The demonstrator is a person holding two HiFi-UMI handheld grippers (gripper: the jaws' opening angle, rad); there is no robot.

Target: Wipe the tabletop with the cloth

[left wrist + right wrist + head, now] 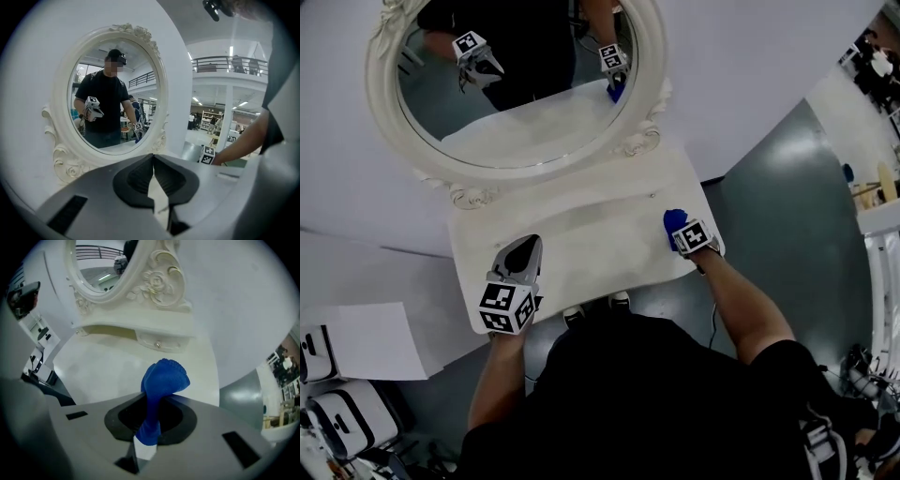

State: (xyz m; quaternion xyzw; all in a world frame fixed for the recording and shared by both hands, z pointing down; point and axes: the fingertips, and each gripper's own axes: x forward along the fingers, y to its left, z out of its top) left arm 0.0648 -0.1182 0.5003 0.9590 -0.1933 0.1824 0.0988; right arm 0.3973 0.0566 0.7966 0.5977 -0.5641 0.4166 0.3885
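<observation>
A grey floor (769,216) fills the right of the head view. A white worktop (591,244) sits at the frame's centre against a pale wall. Its surface also shows in the right gripper view (93,366).

An oval mirror (384,112) in a carved white frame rises from the back of the worktop at the upper left of the frame. It fills the left half of the left gripper view (61,93), and its scrolled base shows at the top of the right gripper view (157,277). The glass reflects a person in a dark shirt.

The left hand-held gripper (528,248) hangs over the lower left part of the worktop. Its jaws are pressed together at the tips with nothing between them (153,159).

The right hand-held gripper (680,230) is at the worktop's right edge, and its jaws (152,418) pinch a blue cloth (164,378). The bunched end of the cloth sticks out past the jaws over the worktop's right side (674,219). Whether it touches the surface cannot be told.
</observation>
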